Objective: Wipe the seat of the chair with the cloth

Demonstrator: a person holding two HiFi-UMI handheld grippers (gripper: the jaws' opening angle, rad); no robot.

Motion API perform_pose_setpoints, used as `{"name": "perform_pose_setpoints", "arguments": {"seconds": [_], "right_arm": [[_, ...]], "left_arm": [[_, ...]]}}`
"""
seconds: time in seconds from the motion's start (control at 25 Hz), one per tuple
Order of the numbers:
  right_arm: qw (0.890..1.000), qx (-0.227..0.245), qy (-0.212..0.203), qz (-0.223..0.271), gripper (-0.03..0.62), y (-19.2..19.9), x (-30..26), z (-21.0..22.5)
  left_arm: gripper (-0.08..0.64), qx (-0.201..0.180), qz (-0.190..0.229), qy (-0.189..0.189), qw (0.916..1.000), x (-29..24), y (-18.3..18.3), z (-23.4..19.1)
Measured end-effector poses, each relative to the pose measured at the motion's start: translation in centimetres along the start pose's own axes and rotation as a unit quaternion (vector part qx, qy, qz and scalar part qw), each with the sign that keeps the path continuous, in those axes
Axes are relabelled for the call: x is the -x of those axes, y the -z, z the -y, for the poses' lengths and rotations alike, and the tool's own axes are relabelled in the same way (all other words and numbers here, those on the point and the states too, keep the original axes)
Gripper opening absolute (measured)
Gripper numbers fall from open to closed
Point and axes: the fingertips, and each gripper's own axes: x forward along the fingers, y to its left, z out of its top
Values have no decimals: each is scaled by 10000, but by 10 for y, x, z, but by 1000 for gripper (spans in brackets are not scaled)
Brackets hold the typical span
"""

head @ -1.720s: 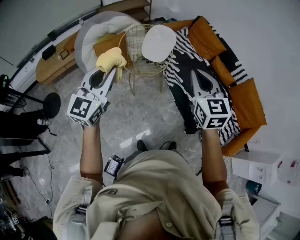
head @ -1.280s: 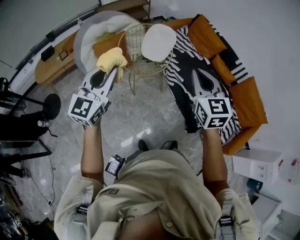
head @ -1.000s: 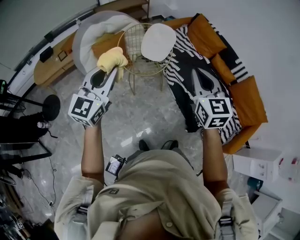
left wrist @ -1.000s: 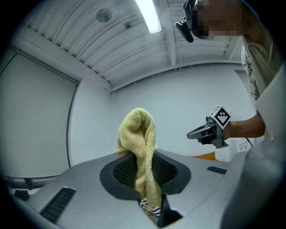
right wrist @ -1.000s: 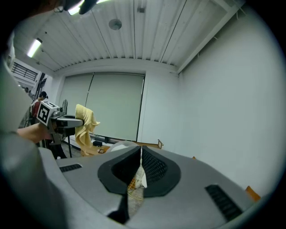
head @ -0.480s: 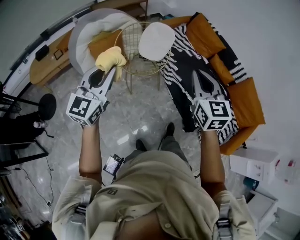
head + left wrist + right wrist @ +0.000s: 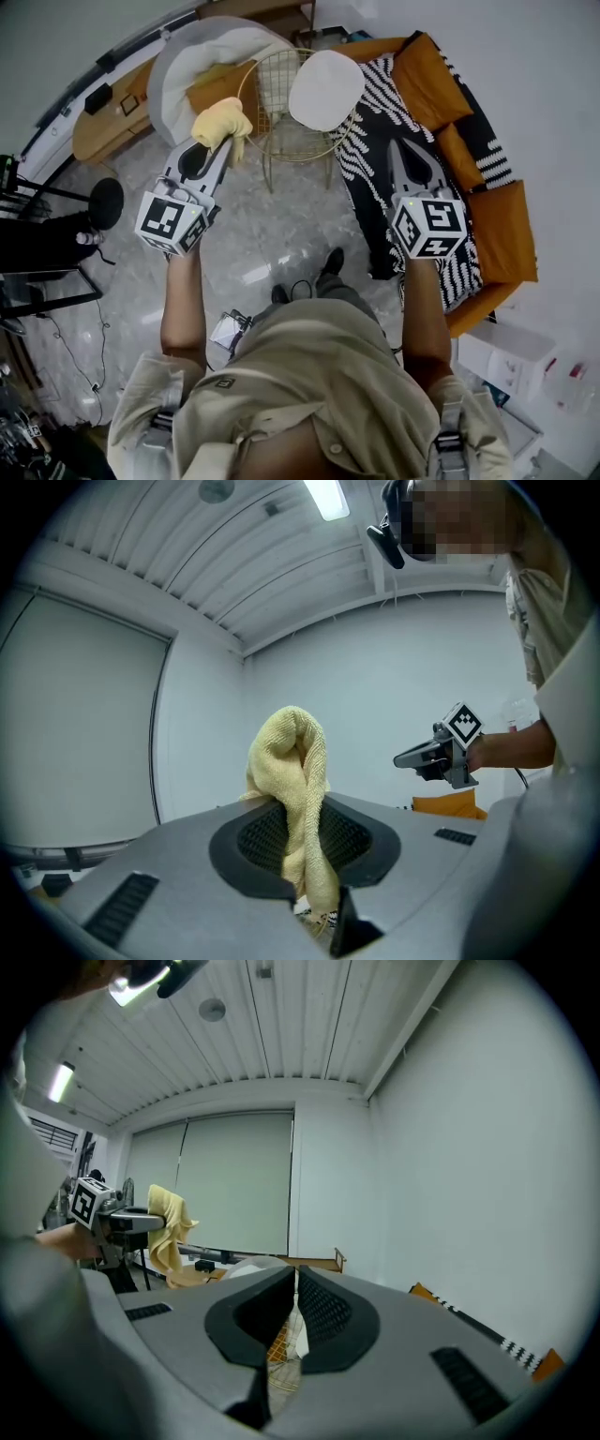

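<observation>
Standing on the grey marbled floor (image 7: 272, 234), we have an orange sofa (image 7: 497, 216) along our right, with a black-and-white patterned throw (image 7: 384, 122) draped over it. Just beside the throw's left edge stands the chair (image 7: 281, 103), a gold wire shell on thin gold legs with a white round pad (image 7: 325, 89) on it. It lies ahead of us, between the two tools and beyond their tips. Our left gripper (image 7: 217, 142) is clamped on the cloth (image 7: 222, 124). In the left gripper view the jaws press its lower folds from both sides, while the rest bunches up above them. Our right gripper (image 7: 401, 152) hangs over the throw, its jaws drawn nearly together with only a thin slit between them and nothing in it. The cloth is pale yellow terry, gathered into a soft lump, held in the air to the left of the chair and apart from the pad.
</observation>
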Motion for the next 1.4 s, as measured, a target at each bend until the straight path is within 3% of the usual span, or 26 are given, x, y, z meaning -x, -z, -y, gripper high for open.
{"name": "perform_pose_setpoints", "arguments": {"seconds": [0.4,0.64,0.96,1.4], "right_arm": [[9977,70,-666,-29,28,-4,-67,68],[9964,-91,-823,-208,28,14,-94,99],[9975,-133,-657,-215,28,15,-127,123],[9994,-99,162,-285,28,-7,-179,128]], "left_arm": [[75,-217,-21,-540,9983,-96,-5,14],[75,-439,-157,-453,9979,-131,-2,19],[75,-254,-207,-316,9990,-178,20,8],[75,-73,-16,545,9985,-251,24,-61]]}}
